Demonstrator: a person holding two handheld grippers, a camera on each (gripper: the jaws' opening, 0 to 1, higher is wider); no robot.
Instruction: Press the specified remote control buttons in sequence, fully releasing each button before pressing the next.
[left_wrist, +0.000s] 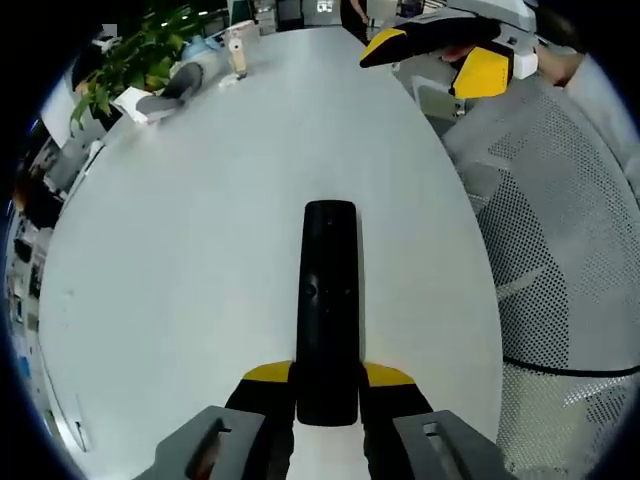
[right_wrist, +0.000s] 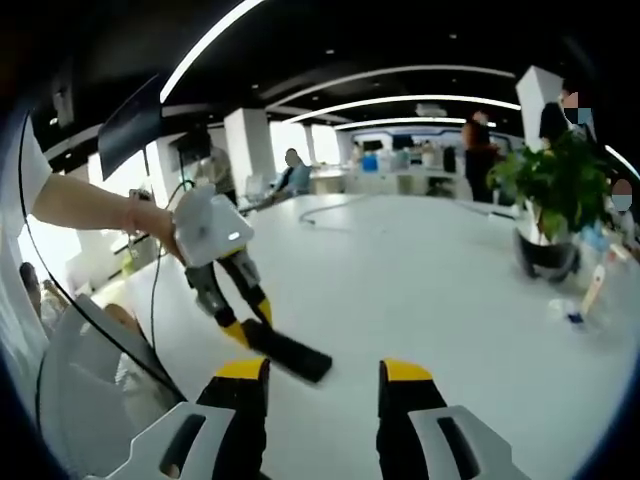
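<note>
Left gripper (left_wrist: 327, 385) is clamped on the near end of the black remote control (left_wrist: 329, 300), which lies flat on the white table (left_wrist: 180, 250) near its right edge, pointing away along the tabletop. In the right gripper view the remote (right_wrist: 290, 352) sits between the left gripper's yellow-tipped jaws. Right gripper (right_wrist: 325, 385) hangs above the table, jaws apart, holding nothing. Potted plant (right_wrist: 548, 195) stands at the far edge; the small items beside it are too blurred to identify, maybe bottles.

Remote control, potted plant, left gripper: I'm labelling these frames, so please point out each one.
remote control (left_wrist: 329, 300), left gripper view, middle of its black top face.
potted plant (right_wrist: 548, 190), right gripper view, on its leaves.
left gripper (right_wrist: 247, 330), right gripper view, between its yellow fingertips.
</note>
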